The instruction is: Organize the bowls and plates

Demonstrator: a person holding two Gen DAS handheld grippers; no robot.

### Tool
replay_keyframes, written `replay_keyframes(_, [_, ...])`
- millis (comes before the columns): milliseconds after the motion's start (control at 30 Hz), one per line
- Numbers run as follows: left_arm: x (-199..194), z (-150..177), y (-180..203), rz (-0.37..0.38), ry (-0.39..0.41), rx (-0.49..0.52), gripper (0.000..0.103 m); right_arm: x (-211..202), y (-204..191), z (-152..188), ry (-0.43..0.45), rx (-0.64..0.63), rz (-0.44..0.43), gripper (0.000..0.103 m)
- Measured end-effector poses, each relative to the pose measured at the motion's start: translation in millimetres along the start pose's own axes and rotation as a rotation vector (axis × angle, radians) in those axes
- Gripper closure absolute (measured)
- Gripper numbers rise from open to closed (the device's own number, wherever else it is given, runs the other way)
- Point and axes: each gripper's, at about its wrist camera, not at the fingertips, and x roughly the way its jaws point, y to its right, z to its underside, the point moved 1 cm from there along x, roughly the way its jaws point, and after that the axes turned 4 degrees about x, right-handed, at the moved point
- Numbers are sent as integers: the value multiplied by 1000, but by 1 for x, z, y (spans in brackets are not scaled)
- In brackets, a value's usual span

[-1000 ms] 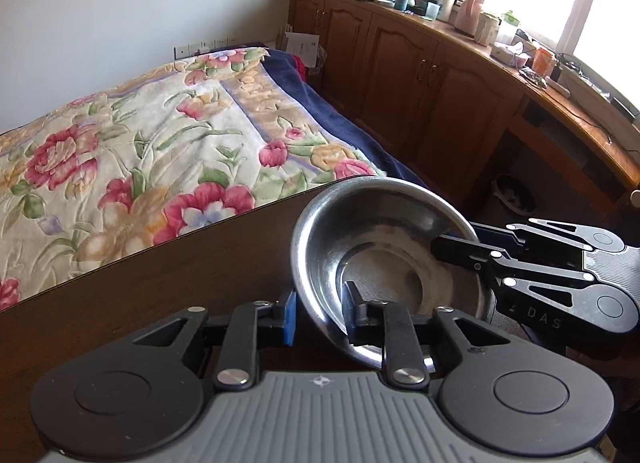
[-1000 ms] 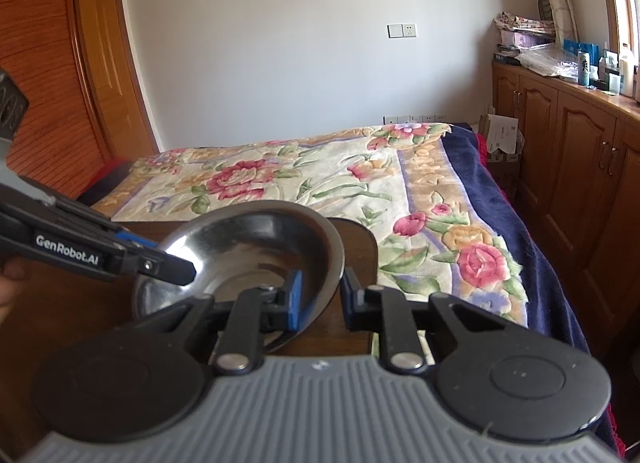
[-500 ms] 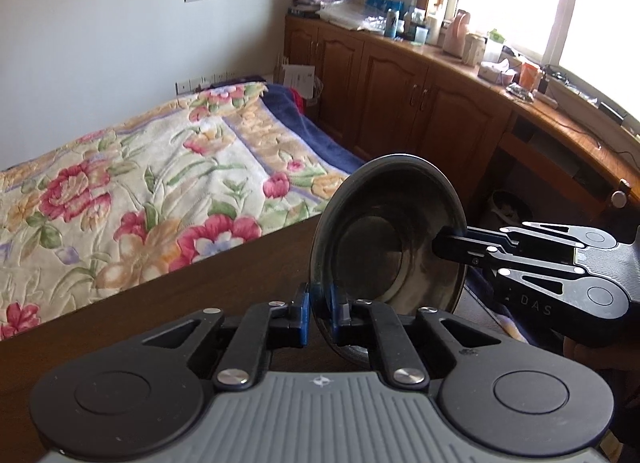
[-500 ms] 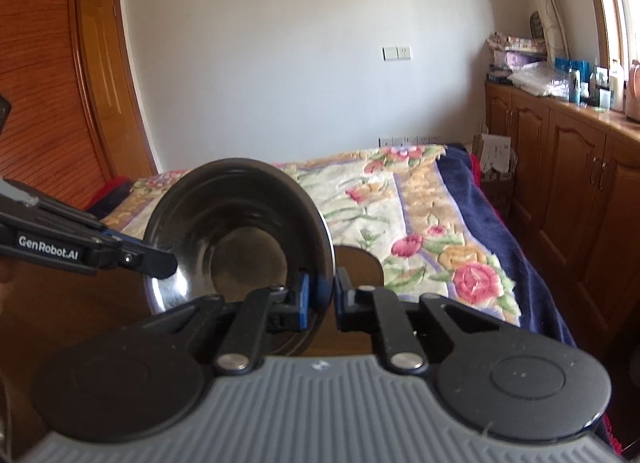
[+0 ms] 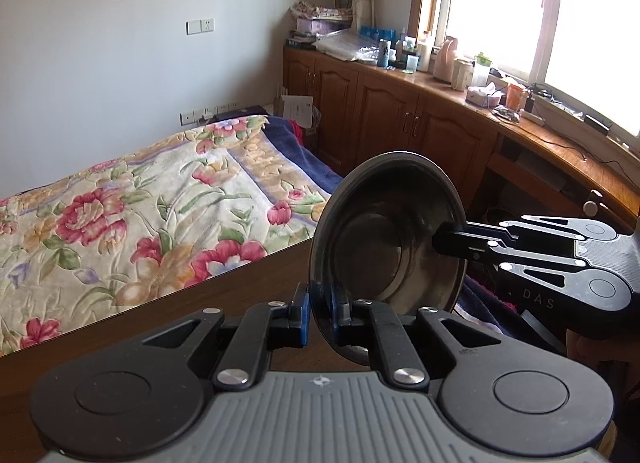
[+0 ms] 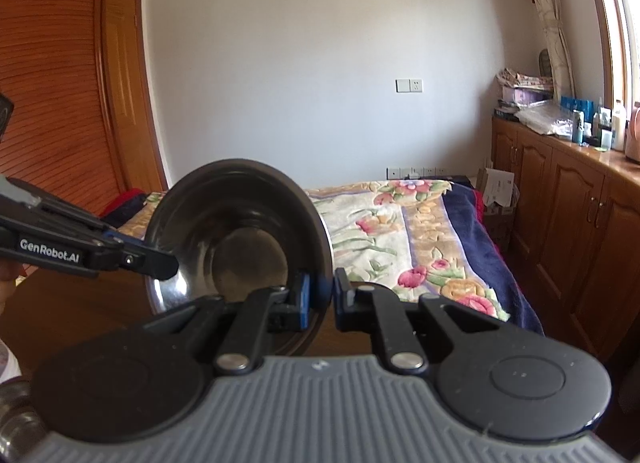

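Both grippers pinch the bowl [image 5: 384, 239] by opposite rim edges: left gripper [image 5: 316, 311] and right gripper [image 6: 320, 297], fingers narrow, bowl tilted on edge above the worktop [image 5: 192, 315].

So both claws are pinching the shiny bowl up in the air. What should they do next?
Probably tip the bowl level again and lower it to the wooden table: it hangs on edge, pinched by the left claw and right claw.

A bed with a floral quilt [image 5: 132, 207] and a navy blanket [image 6: 468, 231] lies beyond the brown table's [image 5: 168, 319] far edge. Wooden cabinets [image 5: 400, 123] line the window wall, their countertop [image 5: 560, 139] crowded with bottles [image 5: 384, 53] and clutter
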Motion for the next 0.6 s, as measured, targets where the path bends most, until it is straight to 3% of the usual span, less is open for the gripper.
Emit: replay_keyframes(600, [-71, 38, -5, -7, 69, -7, 92, -36, -42, 3, 17, -81, -35, 89])
